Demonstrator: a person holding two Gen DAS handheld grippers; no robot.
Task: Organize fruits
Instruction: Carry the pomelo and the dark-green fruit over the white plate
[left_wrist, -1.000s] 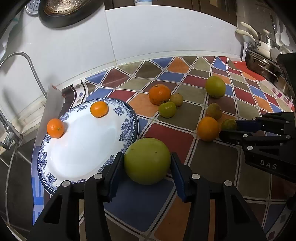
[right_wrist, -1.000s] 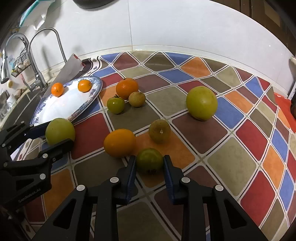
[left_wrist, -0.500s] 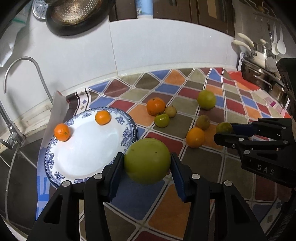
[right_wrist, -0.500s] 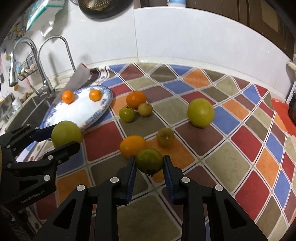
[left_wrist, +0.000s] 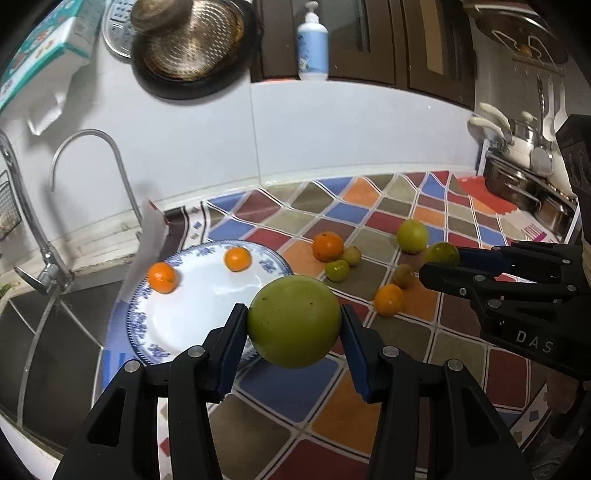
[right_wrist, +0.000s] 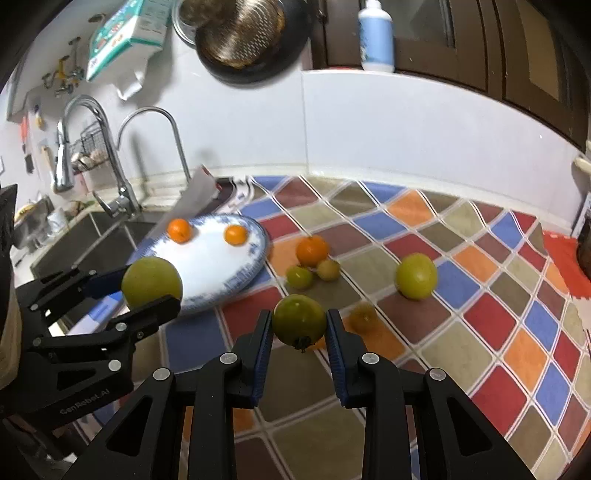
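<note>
My left gripper (left_wrist: 293, 328) is shut on a large green fruit (left_wrist: 294, 321) and holds it in the air over the near rim of the blue-and-white plate (left_wrist: 192, 317). Two small oranges (left_wrist: 161, 277) lie on the plate's far side. My right gripper (right_wrist: 299, 328) is shut on a small green tomato-like fruit (right_wrist: 299, 319), lifted above the colourful checkered mat (right_wrist: 424, 332). On the mat lie an orange (right_wrist: 312, 250), two small green fruits (right_wrist: 299, 277), a big green fruit (right_wrist: 416, 276), a brownish fruit (right_wrist: 364, 316) and another orange (left_wrist: 388, 300).
A sink (right_wrist: 92, 243) with two taps (right_wrist: 110, 166) lies left of the plate. A white tiled wall (left_wrist: 332, 129) runs behind the mat. Pans and utensils (left_wrist: 524, 162) stand at the far right. A soap bottle (right_wrist: 376, 35) sits on the ledge.
Both grippers have risen from the mat, each carrying its fruit. The counter now looks farther below and more of the wall and shelf shows.
</note>
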